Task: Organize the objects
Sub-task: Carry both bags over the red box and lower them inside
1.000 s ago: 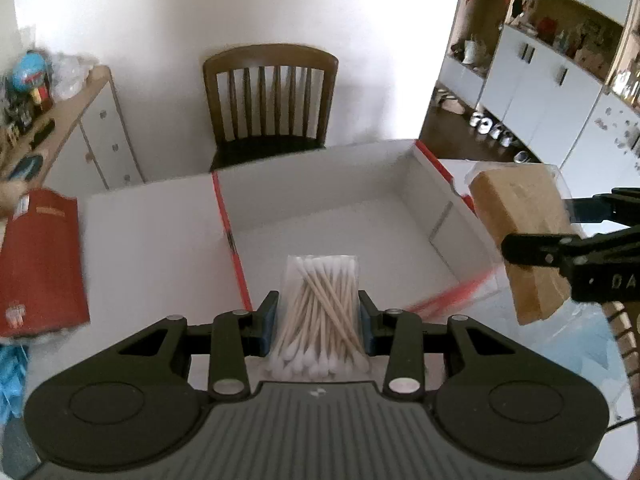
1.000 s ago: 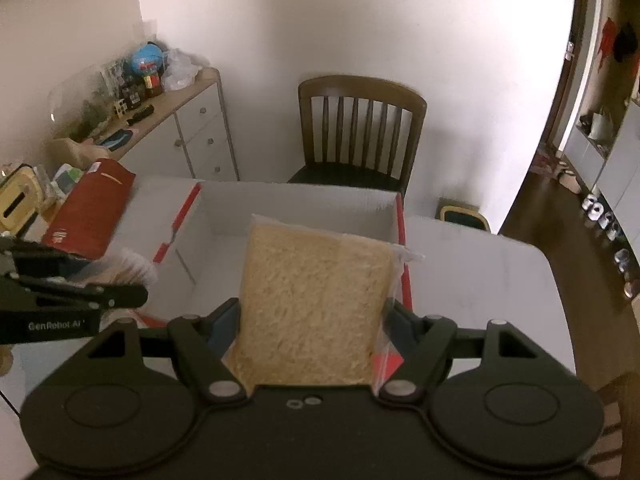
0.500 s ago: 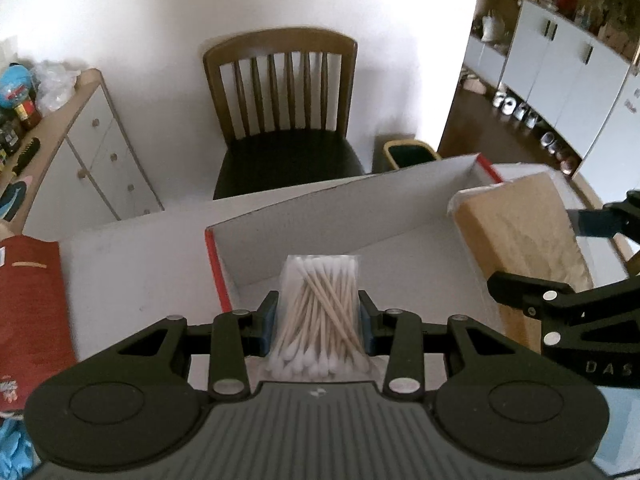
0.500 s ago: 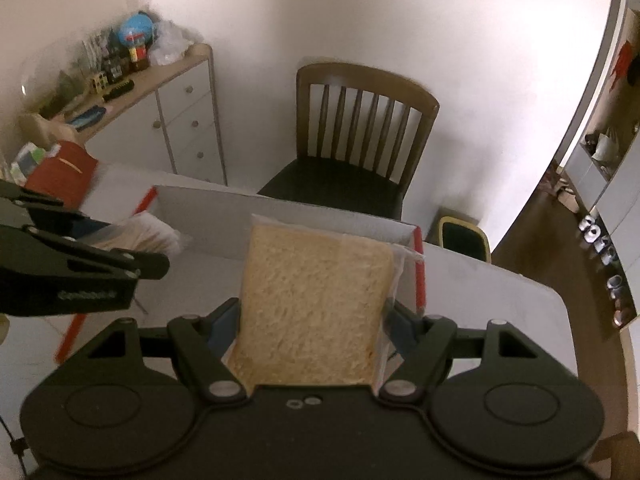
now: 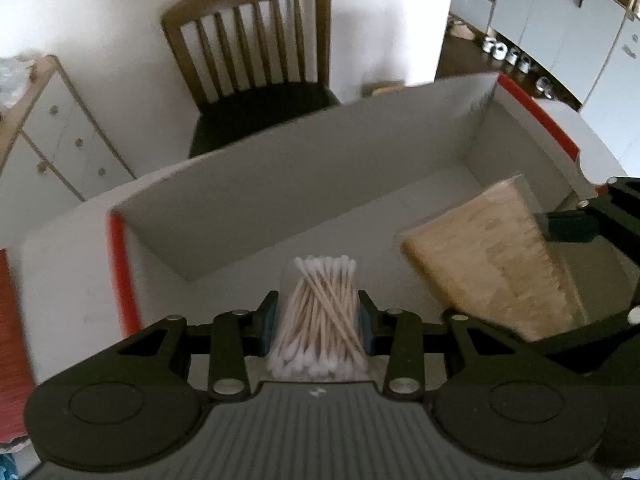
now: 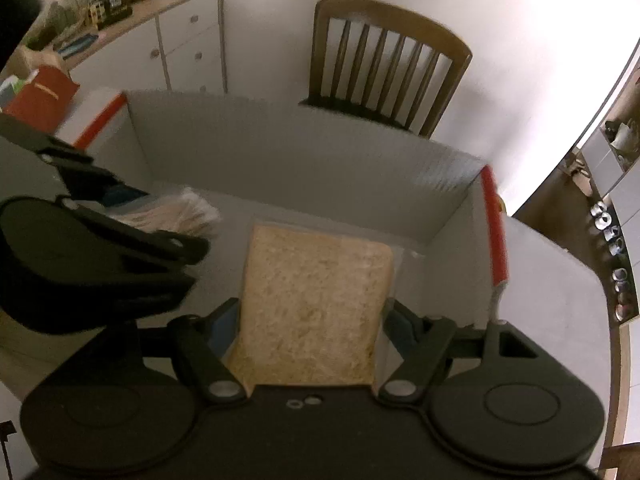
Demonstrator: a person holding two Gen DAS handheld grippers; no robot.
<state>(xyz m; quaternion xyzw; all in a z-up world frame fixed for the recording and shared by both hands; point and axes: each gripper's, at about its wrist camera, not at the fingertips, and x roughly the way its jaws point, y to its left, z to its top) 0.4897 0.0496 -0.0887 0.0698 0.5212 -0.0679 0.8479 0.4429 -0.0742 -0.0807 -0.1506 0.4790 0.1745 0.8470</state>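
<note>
Swabs (image 5: 318, 316), sponge (image 6: 310, 312) now inside box (image 5: 304, 168).

The left gripper (image 5: 319, 322) clamped a clear packet of cotton swabs (image 5: 318, 326) above the open white box (image 5: 304, 176) — red-edged, walls upright. At right, the right gripper (image 5: 576, 272) gripped a wrapped tan sponge (image 5: 488, 256), tilted inside the box. A wooden chair (image 5: 256, 60) stood beyond.

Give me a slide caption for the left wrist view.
Left gripper carries bagged cotton swabs into the open box.
</note>
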